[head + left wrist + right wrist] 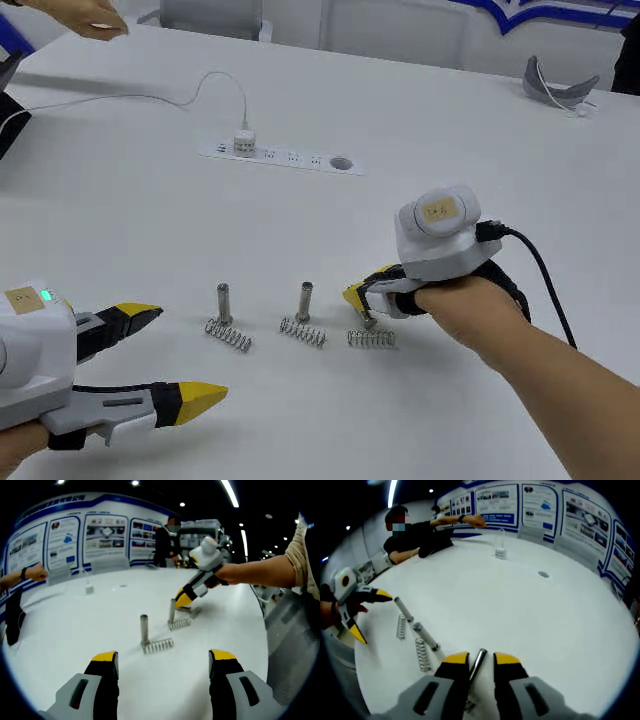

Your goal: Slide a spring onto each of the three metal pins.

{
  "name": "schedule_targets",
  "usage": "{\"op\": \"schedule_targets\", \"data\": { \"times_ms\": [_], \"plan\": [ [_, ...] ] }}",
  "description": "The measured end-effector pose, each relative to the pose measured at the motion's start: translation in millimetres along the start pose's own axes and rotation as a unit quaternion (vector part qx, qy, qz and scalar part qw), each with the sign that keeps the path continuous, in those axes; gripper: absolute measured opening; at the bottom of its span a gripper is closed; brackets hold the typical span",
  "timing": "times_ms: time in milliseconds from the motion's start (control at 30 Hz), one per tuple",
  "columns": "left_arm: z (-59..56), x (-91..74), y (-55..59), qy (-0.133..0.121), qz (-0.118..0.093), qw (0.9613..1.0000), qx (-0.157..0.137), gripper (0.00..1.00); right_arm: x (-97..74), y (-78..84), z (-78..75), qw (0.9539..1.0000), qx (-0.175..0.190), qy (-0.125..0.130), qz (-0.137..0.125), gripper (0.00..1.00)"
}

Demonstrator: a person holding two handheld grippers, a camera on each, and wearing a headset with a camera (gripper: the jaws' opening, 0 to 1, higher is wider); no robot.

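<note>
None of the springs is going on yet. The first spring (pixel 228 334), second spring (pixel 302 332) and third spring (pixel 371 339) are all lying flat on the table (pixel 420 140), one by each pin. That's three springs and three pins. The first pin (pixel 223 300) and second pin (pixel 304 298) are standing free. The third pin (pixel 479 661) is sitting between the right gripper (pixel 358 300)'s narrowed jaws, though I cannot tell if it is actually gripped. The left gripper (pixel 192 352) is hovering nearby, jaws wide and empty.

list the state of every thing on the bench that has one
left gripper: jaws open, empty
right gripper: jaws shut on right pin
left pin: upright, bare
middle pin: upright, bare
left spring, middle spring, right spring: lying flat, on no pin
charger: plugged into power strip
</note>
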State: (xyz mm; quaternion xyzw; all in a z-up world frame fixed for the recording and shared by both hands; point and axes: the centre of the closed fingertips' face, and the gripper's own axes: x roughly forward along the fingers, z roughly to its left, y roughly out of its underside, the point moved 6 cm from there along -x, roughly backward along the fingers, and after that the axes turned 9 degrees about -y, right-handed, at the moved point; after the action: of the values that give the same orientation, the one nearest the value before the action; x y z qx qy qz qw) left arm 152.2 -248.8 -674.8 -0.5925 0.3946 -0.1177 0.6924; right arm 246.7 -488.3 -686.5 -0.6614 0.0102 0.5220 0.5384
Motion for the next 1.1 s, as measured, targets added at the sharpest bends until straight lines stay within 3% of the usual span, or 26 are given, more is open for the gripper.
{"op": "schedule_targets", "data": {
  "times_ms": [333,1100],
  "plan": [
    [0.6,-0.7,0.2,-0.001,0.001,1.0000,-0.001,0.74,8.7,2.5,-0.1,0.9998,0.012,0.000,0.018,0.18],
    [4.3,-2.9,1.2,-0.005,0.002,1.0000,-0.004,0.73,12.7,-1.1,-2.8,0.9987,-0.012,0.005,0.049,0.13]
  ]
}}
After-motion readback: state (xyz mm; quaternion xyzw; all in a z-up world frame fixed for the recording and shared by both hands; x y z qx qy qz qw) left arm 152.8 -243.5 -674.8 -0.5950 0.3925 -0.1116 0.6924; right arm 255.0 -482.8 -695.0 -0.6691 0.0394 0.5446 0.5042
